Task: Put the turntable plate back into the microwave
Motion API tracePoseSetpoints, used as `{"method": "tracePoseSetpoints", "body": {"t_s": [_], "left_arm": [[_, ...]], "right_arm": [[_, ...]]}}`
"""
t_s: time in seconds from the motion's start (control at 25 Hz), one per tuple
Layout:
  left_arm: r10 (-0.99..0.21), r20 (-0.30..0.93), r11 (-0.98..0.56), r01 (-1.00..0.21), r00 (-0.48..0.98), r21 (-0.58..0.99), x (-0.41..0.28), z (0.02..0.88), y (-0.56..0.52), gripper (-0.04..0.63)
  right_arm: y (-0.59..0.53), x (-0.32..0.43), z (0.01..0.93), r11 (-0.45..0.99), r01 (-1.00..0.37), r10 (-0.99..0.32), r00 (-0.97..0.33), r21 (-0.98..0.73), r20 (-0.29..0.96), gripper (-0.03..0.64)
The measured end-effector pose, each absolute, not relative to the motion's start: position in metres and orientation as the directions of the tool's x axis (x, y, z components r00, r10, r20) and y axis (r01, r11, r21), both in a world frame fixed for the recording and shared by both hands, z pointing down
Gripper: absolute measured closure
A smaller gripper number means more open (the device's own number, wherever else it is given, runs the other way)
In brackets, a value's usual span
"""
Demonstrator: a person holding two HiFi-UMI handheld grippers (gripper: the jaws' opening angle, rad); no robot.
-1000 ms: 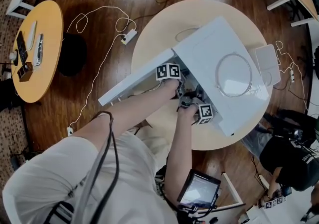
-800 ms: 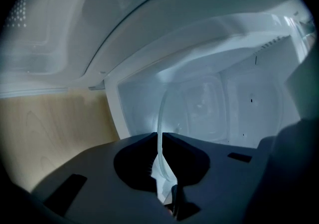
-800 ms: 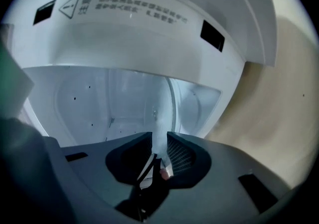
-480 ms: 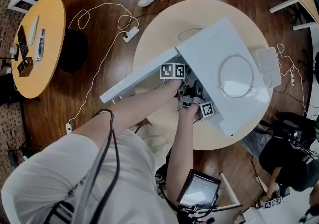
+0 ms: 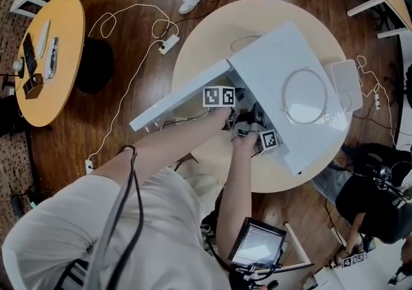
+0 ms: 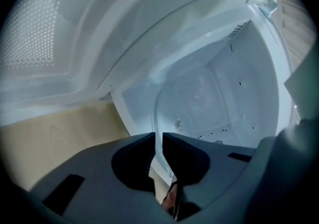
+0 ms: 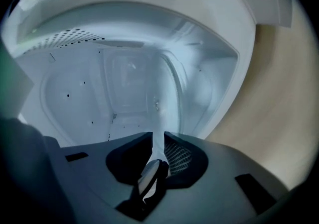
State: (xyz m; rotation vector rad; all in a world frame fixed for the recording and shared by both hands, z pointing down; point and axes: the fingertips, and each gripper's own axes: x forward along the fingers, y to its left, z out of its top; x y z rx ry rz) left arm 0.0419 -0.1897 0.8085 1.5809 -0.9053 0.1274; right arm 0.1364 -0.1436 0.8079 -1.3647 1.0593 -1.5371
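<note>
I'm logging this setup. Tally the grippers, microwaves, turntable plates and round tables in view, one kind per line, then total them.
grippers: 2 (left gripper, right gripper)
microwave: 1
turntable plate: 1
round tables: 2 (beige table, yellow table)
total: 6

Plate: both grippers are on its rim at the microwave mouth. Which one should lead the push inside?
Right, probably. The right gripper looks squarely into the microwave, fingers shut on the plate. The left gripper also holds it but sits tilted beside the open door.
</note>
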Motion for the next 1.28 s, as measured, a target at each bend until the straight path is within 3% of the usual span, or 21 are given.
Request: {"method": "tracePoseSetpoints", "body": {"t_s": [0.44,0.96,1.28], "left_arm": [[-0.467,0.54,0.047,-0.59,0.701,0.806,0.043,0.805,-0.179,0.561],[-0.456,0.567,0.058,-0.613,0.686,0.788,0.034,0.816,-0.168,0.561],[-0.468,0.567,0.059,-0.617,0.677,0.785,0.024,0.818,-0.175,0.561]], "right_arm": [[-0.13,0.131,0.794,-0.293,0.022,-0.952,-0.096,-0.956,0.289,0.546],[-0.129,0.118,0.825,-0.388,0.096,-0.915,-0.161,-0.917,0.371,0.546],[-0.129,0.117,0.827,-0.377,0.074,-0.923,-0.105,-0.923,0.369,0.546]]}}
